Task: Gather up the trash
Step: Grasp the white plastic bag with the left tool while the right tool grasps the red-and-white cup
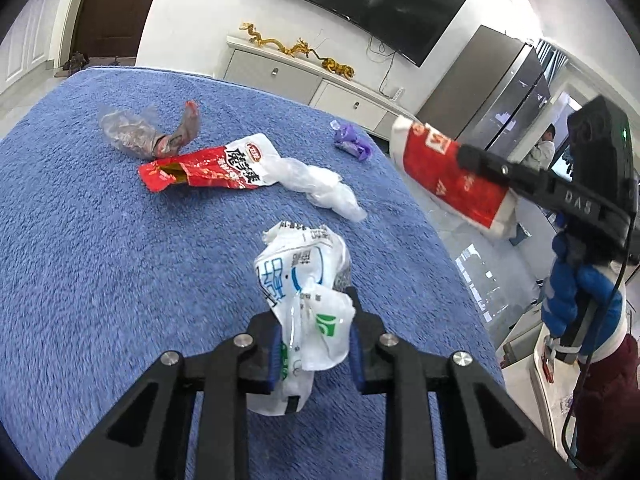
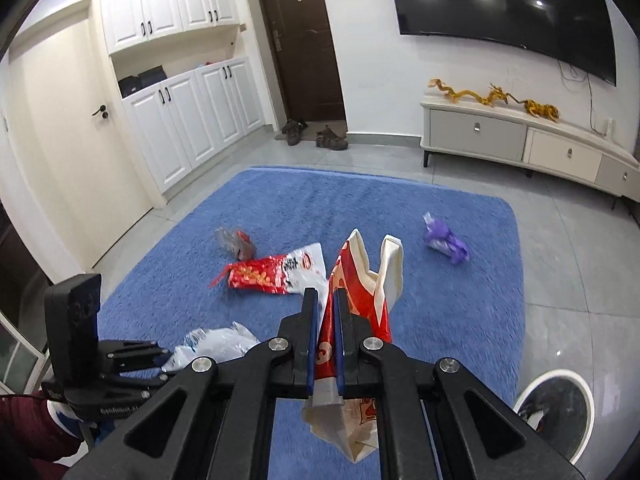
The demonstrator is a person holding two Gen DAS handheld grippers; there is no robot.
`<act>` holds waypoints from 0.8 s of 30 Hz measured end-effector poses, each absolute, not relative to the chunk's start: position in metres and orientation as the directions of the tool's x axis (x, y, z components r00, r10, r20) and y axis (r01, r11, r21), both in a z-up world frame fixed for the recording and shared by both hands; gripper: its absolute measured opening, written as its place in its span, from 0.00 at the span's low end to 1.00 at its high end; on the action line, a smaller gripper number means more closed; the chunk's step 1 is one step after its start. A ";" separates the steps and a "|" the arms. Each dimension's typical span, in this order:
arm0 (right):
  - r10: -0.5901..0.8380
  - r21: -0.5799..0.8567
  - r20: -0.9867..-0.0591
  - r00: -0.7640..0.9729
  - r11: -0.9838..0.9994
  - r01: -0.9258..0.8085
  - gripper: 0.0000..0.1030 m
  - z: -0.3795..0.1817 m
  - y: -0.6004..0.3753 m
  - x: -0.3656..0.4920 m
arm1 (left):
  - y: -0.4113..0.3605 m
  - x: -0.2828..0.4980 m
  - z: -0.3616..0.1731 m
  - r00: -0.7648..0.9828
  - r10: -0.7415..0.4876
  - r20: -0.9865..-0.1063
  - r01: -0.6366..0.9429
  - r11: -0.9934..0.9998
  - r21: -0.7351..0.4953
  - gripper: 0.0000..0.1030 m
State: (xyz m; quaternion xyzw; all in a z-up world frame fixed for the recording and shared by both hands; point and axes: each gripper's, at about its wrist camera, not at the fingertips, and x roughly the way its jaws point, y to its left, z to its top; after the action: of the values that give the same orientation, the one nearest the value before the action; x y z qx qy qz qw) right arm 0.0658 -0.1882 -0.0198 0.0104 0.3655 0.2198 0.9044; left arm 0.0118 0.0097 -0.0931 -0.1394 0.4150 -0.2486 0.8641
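My left gripper is shut on a crumpled white plastic wrapper with blue and green print, lifted above the blue rug. My right gripper is shut on a red and cream paper bag, also held clear of the rug; the same bag shows at the right of the left wrist view. On the rug lie a red and white snack packet, a clear plastic wad, a grey crumpled wrapper and a purple wrapper.
A white round bin stands on the grey tile floor right of the rug. A low white cabinet with golden dragon figures runs under a wall-mounted television. Shoes lie by the dark door. A person stands far off.
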 end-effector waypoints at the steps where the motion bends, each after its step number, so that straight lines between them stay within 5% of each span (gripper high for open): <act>1: 0.408 0.181 -0.659 0.632 0.902 -0.393 0.07 -0.022 -0.191 0.061 | 0.009 0.008 -0.092 0.535 -0.539 -0.650 0.312 0.842 -0.441 0.24; 24: 0.398 0.228 -0.761 0.512 0.903 -0.364 0.12 -0.096 -0.242 0.048 | 0.003 0.000 -0.096 0.530 -0.472 -0.704 0.262 0.881 -0.394 0.24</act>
State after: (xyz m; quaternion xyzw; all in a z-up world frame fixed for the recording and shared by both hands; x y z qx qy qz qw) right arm 0.0477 -0.2422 -0.0962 0.0193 0.4427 0.2191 0.8693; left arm 0.0000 0.0028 -0.0959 -0.1206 0.4362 -0.2120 0.8662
